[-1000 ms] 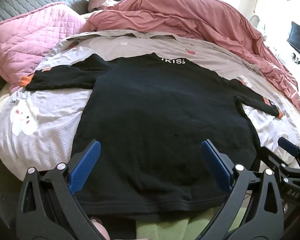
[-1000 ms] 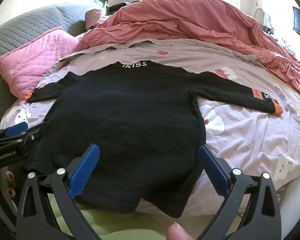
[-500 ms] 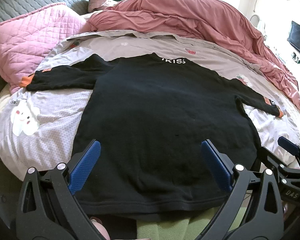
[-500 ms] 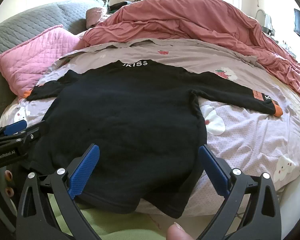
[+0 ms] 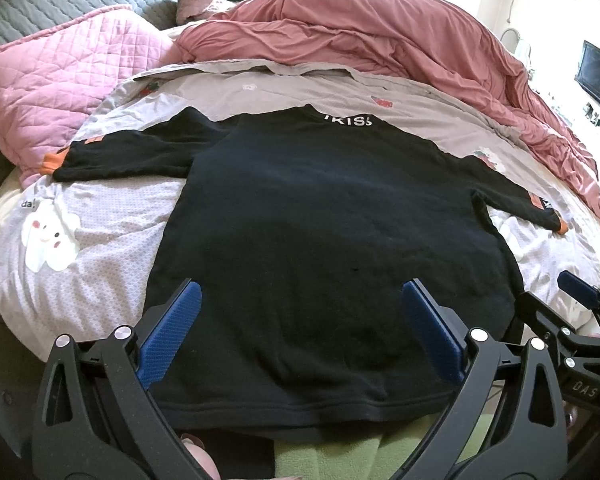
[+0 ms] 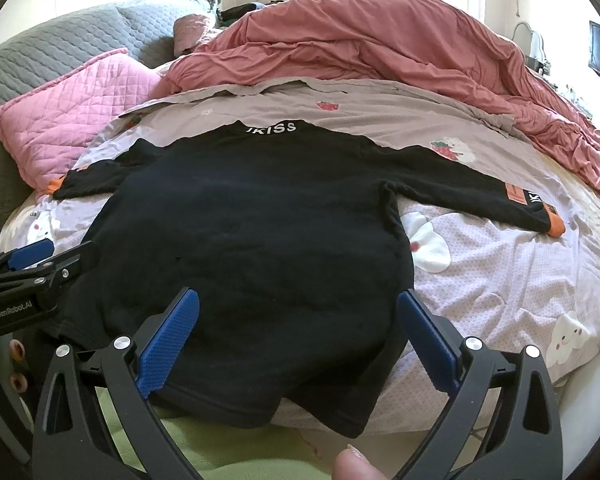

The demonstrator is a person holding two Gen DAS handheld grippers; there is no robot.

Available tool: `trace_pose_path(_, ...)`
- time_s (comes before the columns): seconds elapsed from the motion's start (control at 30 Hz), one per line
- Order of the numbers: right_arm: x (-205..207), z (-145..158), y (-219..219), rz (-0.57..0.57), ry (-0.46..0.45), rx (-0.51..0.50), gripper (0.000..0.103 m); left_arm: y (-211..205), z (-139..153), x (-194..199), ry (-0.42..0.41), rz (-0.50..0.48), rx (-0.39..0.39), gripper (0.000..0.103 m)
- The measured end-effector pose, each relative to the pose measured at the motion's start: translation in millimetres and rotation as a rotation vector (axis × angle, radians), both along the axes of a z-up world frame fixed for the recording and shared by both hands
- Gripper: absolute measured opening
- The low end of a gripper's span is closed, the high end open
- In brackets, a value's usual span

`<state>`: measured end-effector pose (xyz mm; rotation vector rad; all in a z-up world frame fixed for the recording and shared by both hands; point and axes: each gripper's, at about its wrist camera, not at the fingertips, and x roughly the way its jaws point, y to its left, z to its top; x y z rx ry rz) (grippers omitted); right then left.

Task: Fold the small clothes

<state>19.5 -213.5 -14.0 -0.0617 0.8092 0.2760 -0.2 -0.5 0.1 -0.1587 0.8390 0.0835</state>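
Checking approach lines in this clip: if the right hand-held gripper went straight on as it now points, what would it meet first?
Most likely the black sweater: the right hand-held gripper is open, its fingers framing the sweater's lower body near the hem. Nothing stands between them. How far above the cloth it sits is unclear.

Black long-sleeved sweater (image 5: 332,248), orange cuffs, white collar lettering, spread flat, sleeves outstretched, unfolded

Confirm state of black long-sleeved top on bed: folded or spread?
Spread. The black long-sleeved top lies flat, both sleeves stretched outward, hem unfolded at the bed's near edge.
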Motion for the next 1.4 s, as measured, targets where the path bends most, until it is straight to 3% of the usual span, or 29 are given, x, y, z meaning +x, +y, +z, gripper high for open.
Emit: trace_pose_path(1.4,10,-4,-17,-0.038,-0.008,0.012,0.099,2,-9,9,0.017,0.000,0.018,0.094)
